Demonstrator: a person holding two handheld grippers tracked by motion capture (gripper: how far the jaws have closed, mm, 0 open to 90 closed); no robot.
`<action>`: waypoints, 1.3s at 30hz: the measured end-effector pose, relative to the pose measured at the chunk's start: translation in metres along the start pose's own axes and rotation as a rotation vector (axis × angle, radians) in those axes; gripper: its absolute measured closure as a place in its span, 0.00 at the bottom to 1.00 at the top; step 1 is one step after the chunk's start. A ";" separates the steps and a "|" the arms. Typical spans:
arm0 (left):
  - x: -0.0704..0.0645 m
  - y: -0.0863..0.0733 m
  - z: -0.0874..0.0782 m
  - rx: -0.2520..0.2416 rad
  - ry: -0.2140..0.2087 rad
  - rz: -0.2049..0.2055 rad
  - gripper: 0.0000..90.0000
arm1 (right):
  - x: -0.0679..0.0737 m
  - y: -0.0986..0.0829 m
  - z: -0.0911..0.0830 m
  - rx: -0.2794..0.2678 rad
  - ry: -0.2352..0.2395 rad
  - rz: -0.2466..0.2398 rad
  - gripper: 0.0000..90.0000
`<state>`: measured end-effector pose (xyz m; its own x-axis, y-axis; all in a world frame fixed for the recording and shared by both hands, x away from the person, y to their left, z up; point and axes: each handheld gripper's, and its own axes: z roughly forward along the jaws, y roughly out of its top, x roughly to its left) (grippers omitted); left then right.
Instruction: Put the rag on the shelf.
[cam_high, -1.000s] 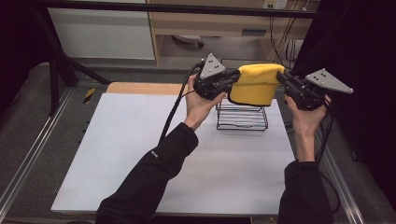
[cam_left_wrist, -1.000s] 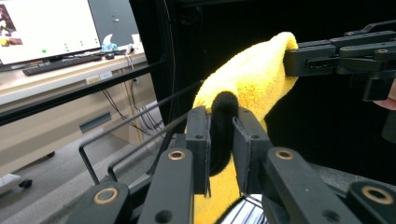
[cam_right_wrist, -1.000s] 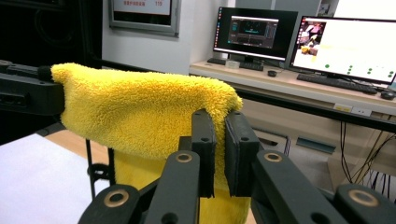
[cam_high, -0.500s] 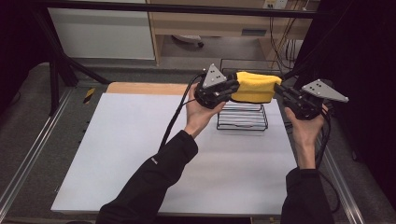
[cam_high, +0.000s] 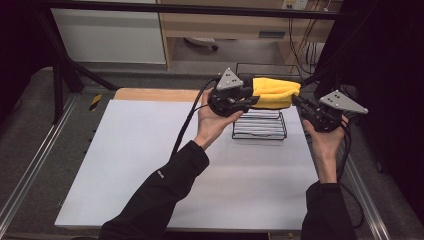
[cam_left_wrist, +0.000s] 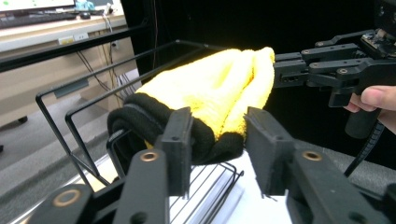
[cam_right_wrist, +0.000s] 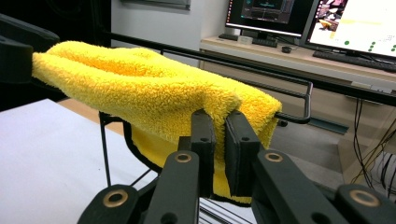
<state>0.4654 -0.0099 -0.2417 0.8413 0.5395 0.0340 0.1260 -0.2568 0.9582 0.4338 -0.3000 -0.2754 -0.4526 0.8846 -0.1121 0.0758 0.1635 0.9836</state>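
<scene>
A yellow towel (cam_high: 272, 92) with a black hem lies stretched along the top rail of a black wire rack (cam_high: 260, 131) at the table's far right. My left gripper (cam_high: 247, 97) holds its left end, jaws closed on the bunched black-hemmed fold (cam_left_wrist: 205, 140). My right gripper (cam_high: 300, 102) is shut on the right end. In the right gripper view the jaws (cam_right_wrist: 219, 140) pinch the towel (cam_right_wrist: 140, 88) where it hangs over the rail (cam_right_wrist: 299, 93). The left gripper view shows the towel (cam_left_wrist: 219, 88) running away to the right gripper (cam_left_wrist: 289, 70).
The rack stands on a white table (cam_high: 150, 165) with a wooden strip (cam_high: 150, 95) along its far edge. Black frame poles (cam_high: 60, 75) rise at the left. A desk with monitors (cam_right_wrist: 299, 18) stands beyond the rack. Metal rails (cam_high: 30, 165) flank the table.
Both grippers have lowered the towel slightly and drawn it flatter along the rack's top. The hands stay at its two ends.
</scene>
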 end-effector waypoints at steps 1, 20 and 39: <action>0.000 -0.001 0.001 0.013 0.002 -0.006 0.73 | 0.000 -0.001 0.000 0.000 0.000 0.000 0.93; 0.000 -0.023 0.019 0.105 0.066 0.046 0.87 | 0.004 0.003 -0.021 0.031 0.044 0.043 0.65; 0.011 -0.023 0.009 0.091 0.068 -0.029 0.60 | -0.002 -0.026 0.014 0.175 0.016 0.160 0.61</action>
<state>0.4766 -0.0049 -0.2663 0.7994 0.6000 0.0291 0.1990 -0.3103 0.9296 0.4453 -0.2993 -0.3024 -0.4368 0.8984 0.0468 0.2995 0.0962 0.9492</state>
